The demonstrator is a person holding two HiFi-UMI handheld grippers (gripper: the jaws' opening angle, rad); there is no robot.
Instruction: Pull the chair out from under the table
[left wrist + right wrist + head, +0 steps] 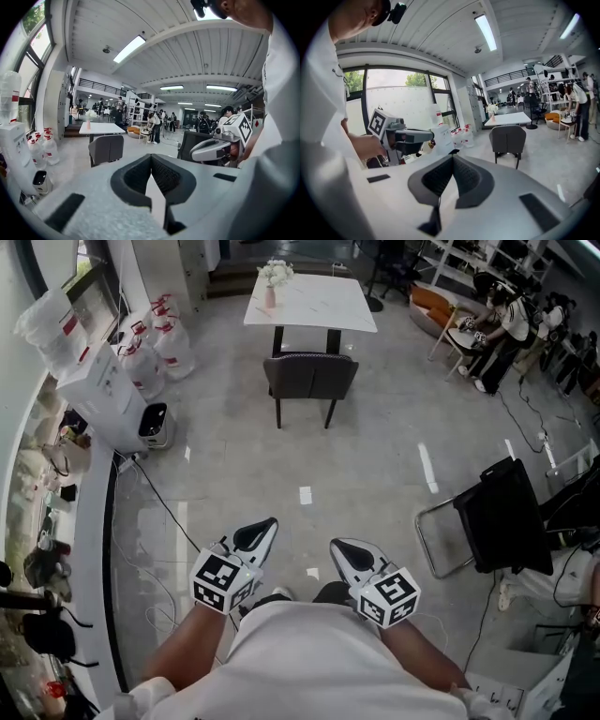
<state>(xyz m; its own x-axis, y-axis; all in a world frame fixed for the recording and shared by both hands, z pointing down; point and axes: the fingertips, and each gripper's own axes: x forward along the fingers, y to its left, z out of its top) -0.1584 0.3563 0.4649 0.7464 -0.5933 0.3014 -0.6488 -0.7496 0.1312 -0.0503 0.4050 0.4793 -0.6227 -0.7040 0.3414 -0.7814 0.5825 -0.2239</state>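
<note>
In the head view the dark grey chair (310, 376) stands in the upper centre of the frame, its back turned toward the camera and its seat pushed in at the near edge of the white tabletop (323, 306), whose 2 dark legs show just behind the chair back. A small vase of pale flowers (273, 279) stands near the tabletop's far left corner. The left hand-held gripper (268, 525) and the right hand-held gripper (339, 547) hang side by side in the lower centre of the frame, close to the person's white shirt, both pointing up the frame toward the chair and well apart from it, with bare grey floor (375, 465) between. In the left gripper view the 2 jaws are clenched together with nothing between them, and the chair sits at centre left beyond them. The right gripper view shows the same: jaws pressed together, empty, the chair at centre right. Large water bottles (167, 334) and a white dispenser (98, 390) stand at the upper left, a black folding chair (502, 517) at the right edge, and people (506, 324) in the upper right corner.
</note>
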